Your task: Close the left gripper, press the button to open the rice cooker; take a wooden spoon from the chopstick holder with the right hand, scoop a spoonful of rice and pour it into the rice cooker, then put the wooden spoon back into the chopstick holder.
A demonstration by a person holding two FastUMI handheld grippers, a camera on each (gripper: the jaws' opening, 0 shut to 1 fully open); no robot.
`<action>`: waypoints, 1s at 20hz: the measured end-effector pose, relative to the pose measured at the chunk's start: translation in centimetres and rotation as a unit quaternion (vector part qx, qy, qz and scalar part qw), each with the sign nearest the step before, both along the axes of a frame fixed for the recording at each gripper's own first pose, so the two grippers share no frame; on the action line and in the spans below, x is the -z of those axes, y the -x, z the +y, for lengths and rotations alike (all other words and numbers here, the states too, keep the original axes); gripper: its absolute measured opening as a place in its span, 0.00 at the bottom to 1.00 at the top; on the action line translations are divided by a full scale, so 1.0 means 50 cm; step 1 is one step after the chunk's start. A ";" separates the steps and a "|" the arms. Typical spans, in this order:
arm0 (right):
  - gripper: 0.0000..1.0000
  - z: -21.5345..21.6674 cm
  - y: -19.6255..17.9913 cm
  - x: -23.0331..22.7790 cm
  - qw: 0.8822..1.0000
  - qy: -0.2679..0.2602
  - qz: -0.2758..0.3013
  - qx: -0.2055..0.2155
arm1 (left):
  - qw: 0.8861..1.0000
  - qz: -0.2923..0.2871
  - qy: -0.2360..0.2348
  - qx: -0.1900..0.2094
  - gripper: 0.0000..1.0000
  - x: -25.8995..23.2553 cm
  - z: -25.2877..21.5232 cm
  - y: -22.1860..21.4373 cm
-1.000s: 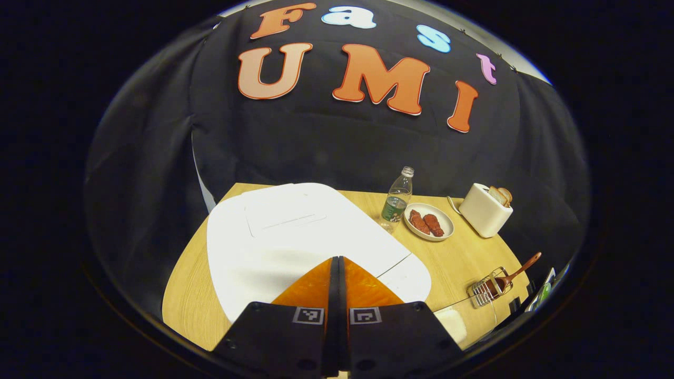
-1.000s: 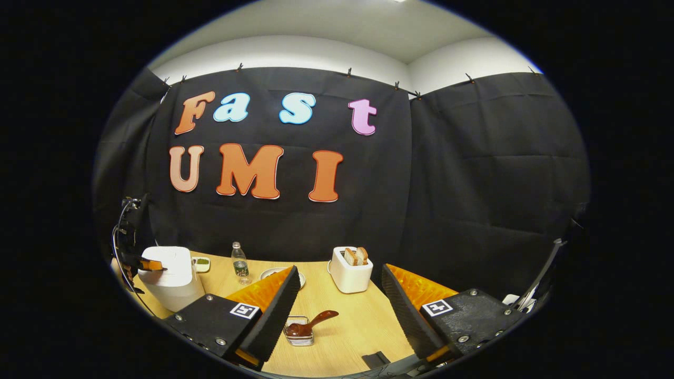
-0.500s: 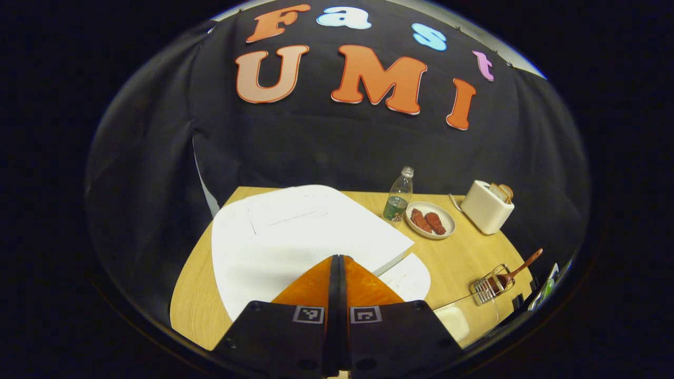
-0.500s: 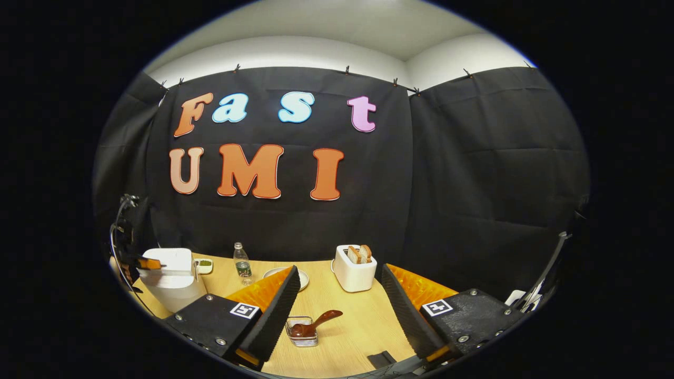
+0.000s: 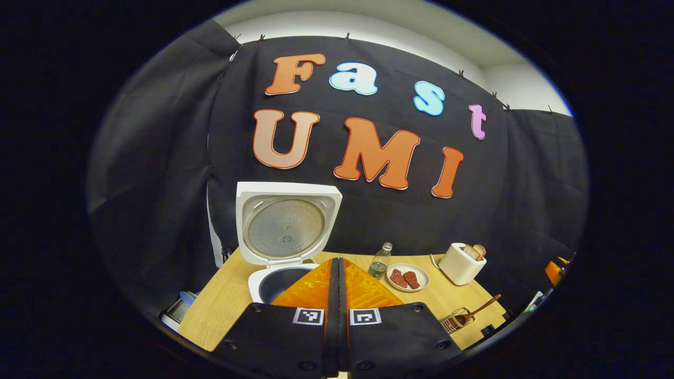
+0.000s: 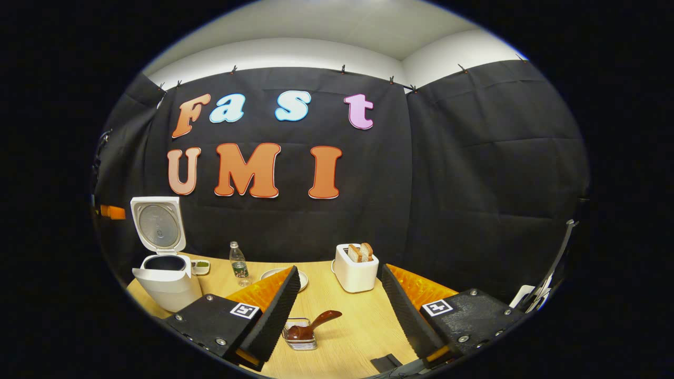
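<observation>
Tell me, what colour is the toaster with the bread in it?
White or cream. The toaster shows best in the right gripper view, standing on the wooden table.

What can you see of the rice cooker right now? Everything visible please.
The rice cooker is a white, smooth, plastic-looking box with rounded corners, standing upright at the wooden table's left end. Its hinged lid is swung fully open and stands upright at the back, showing a round grey metallic inner plate with a small centre fitting. The dark inner pot is exposed; its contents can't be made out. Neither gripper touches it.
</observation>
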State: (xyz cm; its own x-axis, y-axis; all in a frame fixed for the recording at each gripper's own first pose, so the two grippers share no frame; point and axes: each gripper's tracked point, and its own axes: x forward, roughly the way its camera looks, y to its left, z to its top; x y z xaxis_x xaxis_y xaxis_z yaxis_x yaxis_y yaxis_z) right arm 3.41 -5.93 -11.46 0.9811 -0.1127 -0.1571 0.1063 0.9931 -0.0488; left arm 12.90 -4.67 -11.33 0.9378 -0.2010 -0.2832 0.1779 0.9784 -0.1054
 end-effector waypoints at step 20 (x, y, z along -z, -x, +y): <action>0.94 0.043 -0.146 0.397 0.972 -0.160 0.168 -0.034 | 0.986 -0.087 -0.033 -0.138 0.05 -0.149 0.201 0.161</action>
State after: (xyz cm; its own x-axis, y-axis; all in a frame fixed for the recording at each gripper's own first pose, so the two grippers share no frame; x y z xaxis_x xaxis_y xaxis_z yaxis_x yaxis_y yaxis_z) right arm 10.73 -3.80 -31.31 0.8715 0.0578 -0.4870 0.0718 0.9673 0.2433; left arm 4.84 5.37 -3.90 0.9897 0.0830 -0.1164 -0.0871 0.9957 -0.0310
